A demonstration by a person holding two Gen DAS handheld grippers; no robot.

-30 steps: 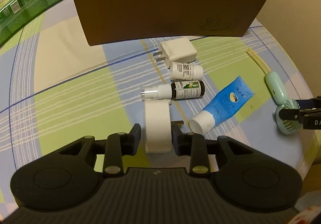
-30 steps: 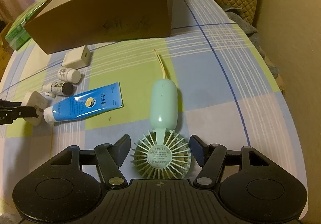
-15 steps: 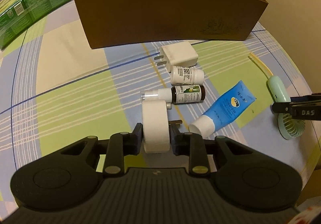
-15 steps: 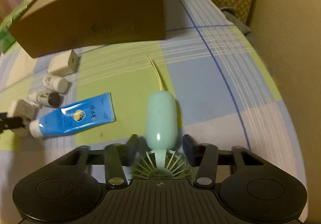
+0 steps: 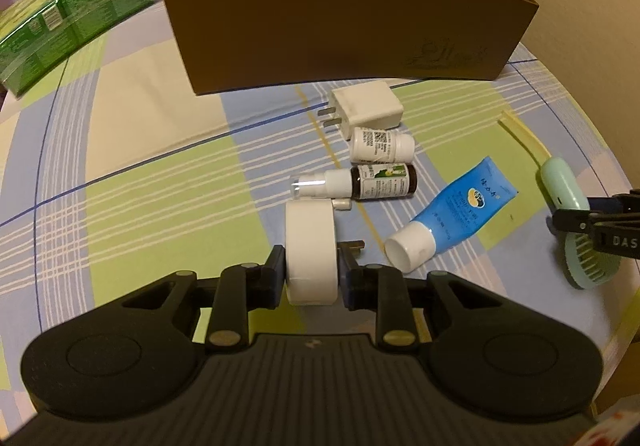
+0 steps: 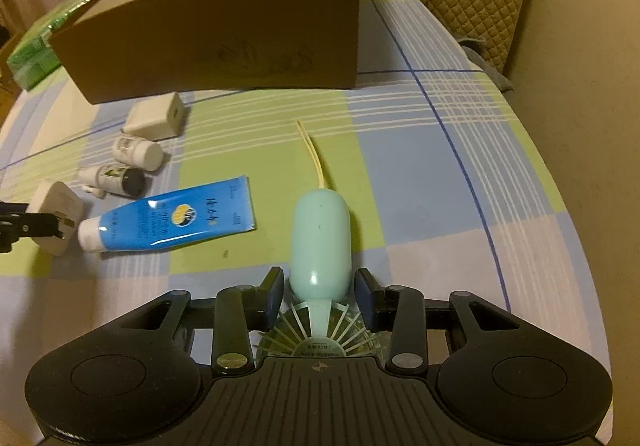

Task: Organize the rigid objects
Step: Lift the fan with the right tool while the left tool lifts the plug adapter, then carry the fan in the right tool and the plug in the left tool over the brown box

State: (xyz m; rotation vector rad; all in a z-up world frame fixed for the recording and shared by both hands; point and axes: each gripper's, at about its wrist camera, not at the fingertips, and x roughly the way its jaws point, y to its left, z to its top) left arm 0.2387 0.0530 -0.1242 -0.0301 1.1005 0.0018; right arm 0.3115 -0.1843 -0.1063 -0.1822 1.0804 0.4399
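Two claws are down among the clutter on the checked blue-and-green cloth (image 6: pixel 460 174) that covers the worktop. The left claw (image 5: pixel 312 276) is clamped on a round white plug adapter (image 5: pixel 309 246), pads pressed flat on its two sides, the metal prongs sticking out to the right. The right claw (image 6: pixel 320 296) has just been closing and now stands narrowed around a mint-green handheld fan (image 6: pixel 320 238) at the foot of its handle – the pads look close against the plastic, though I cannot tell whether they truly press. Its ribbed fan head lies under the claw body, and a pale yellow strap (image 6: pixel 314 158) trails off the far end of the handle.

Between the two held things lies a blue squeeze tube with a white cap (image 5: pixel 452 222), its cap just beside the adapter's prongs. Beyond the adapter, nearly touching it, a dark brown spray bottle with a clear cap (image 5: pixel 356 182) lies on its side; behind that a small white pill bottle (image 5: pixel 380 144), then a square white wall charger (image 5: pixel 368 106).

Past all of these stands a large open brown cardboard box with a white inside (image 5: pixel 344 26) – nothing shows in the part of its inside that can be seen. A stack of green shrink-wrapped packs (image 5: pixel 68 26) sits off to its left.
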